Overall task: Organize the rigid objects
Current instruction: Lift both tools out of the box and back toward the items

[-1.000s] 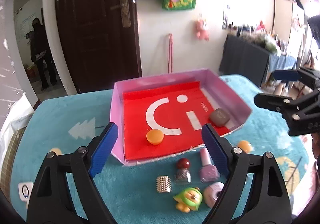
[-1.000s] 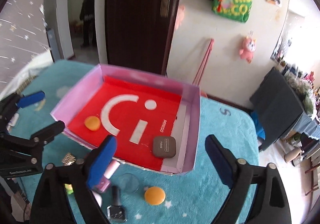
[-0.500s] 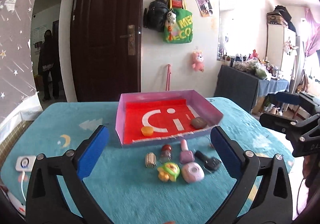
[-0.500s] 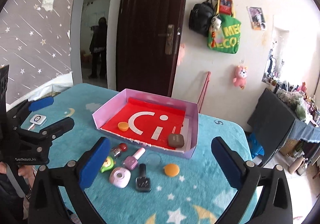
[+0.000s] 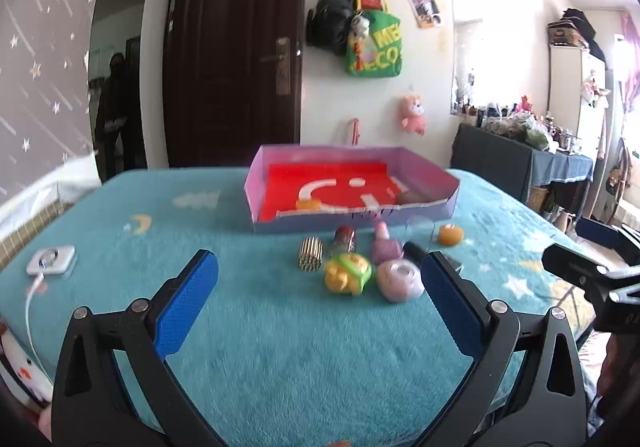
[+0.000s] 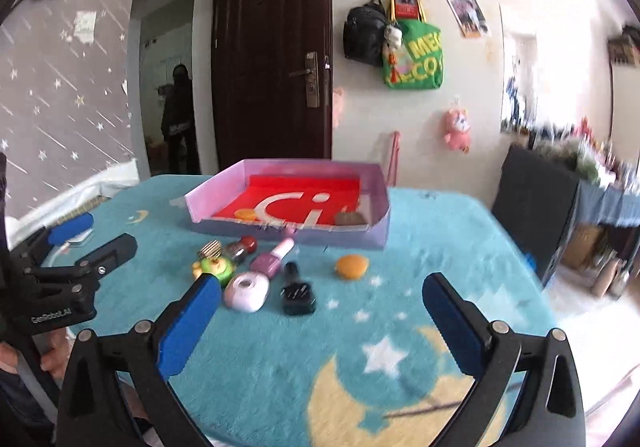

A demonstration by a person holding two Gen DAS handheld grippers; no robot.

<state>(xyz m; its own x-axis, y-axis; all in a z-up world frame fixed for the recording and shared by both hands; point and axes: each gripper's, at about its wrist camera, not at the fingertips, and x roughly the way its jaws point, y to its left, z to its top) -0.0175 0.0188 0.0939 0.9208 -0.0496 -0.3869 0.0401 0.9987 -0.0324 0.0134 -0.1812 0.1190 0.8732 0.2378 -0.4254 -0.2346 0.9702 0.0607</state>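
A pink box (image 5: 352, 221) with a red liner stands on the teal blanket and holds an orange disc (image 5: 308, 204) and a brown case (image 6: 350, 218). In front of it lie a gold ribbed cylinder (image 5: 311, 259), a red-capped bottle (image 5: 344, 240), a pink nail polish (image 6: 274, 257), a green-yellow toy (image 5: 348, 273), a pink round case (image 6: 246, 292), a black bottle (image 6: 296, 294) and an orange disc (image 6: 352, 266). My left gripper (image 5: 320, 299) is open and empty, short of the objects. My right gripper (image 6: 322, 321) is open and empty, also short of them.
A white charger with a cable (image 5: 51, 260) lies at the blanket's left edge. A dark door (image 5: 236, 59) and a person in the doorway (image 6: 180, 119) are behind. A dark cabinet (image 5: 520, 163) stands to the right of the bed.
Both grippers have pulled back and lowered away from the box. The objects now appear farther off. Nothing on the blanket has moved.
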